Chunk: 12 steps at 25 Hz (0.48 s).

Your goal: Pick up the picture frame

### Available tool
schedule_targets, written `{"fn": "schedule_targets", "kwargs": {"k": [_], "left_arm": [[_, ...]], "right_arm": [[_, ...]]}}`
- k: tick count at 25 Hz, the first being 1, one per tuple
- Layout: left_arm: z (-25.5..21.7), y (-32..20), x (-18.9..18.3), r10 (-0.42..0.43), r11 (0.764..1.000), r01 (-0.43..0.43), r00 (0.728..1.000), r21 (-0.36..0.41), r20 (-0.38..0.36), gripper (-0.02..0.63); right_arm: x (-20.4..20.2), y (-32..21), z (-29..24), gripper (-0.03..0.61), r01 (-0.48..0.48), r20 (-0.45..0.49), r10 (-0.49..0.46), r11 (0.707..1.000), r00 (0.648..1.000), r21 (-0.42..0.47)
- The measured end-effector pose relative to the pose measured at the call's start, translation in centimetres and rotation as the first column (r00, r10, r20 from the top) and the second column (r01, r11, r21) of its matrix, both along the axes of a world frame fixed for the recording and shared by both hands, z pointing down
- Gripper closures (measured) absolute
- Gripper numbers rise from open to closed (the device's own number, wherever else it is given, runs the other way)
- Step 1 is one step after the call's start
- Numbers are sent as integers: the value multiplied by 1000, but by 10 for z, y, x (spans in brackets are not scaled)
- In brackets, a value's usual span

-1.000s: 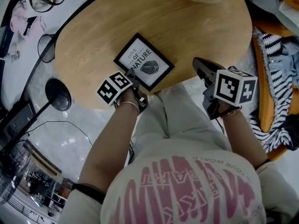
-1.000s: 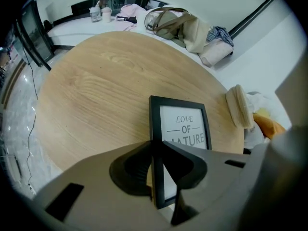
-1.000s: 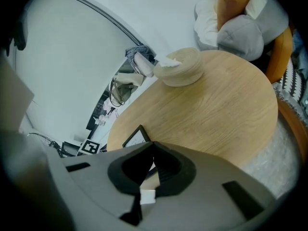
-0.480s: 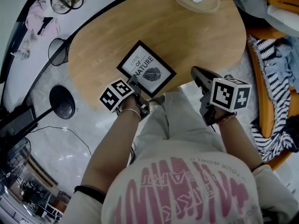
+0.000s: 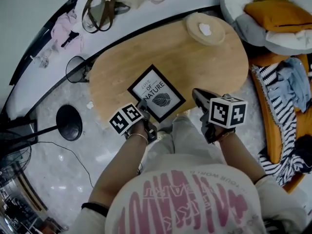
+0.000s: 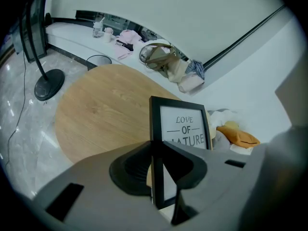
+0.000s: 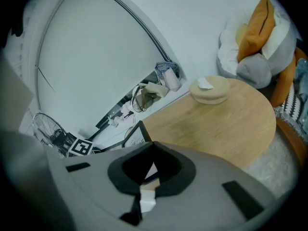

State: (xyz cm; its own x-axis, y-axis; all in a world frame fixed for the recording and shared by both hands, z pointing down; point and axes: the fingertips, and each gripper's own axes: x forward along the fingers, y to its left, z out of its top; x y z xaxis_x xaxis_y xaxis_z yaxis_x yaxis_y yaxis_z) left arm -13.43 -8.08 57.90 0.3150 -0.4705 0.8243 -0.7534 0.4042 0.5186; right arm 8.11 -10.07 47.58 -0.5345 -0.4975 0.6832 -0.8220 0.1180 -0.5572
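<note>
The left gripper (image 5: 142, 104) is clamping the frame (image 5: 157, 93) by its near edge — its jaws are pressing on the black border from both sides, part-way closed. The frame is sitting over the table's (image 5: 195, 57) near rim, print facing up in the head view. The right gripper (image 5: 197, 94) is hovering just beside the frame's right corner, jaw tips meeting, gripping nothing.

The picture frame (image 6: 180, 124) has a smooth black moulding with a faint sheen around a white paper print. The table (image 5: 195, 57) top is pale, matt wood with visible grain. The floor (image 5: 53, 165) is glossy veined stone. The left gripper (image 6: 157, 146) and right gripper (image 7: 153, 142) have matt grey plastic shells.
</note>
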Motion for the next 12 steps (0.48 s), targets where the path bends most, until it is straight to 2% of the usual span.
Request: {"fn": "schedule_targets", "kwargs": {"k": [4, 12], "left_arm": [[-31, -8, -22, -9, 997, 9, 1000, 76, -5, 541], [-87, -5, -61, -53, 982, 57, 998, 181, -28, 541]], "right_arm": [[-28, -8, -27, 574, 36, -5, -36, 997, 999, 69], [-80, -4, -71, 574, 119, -52, -113, 982, 992, 148]]}}
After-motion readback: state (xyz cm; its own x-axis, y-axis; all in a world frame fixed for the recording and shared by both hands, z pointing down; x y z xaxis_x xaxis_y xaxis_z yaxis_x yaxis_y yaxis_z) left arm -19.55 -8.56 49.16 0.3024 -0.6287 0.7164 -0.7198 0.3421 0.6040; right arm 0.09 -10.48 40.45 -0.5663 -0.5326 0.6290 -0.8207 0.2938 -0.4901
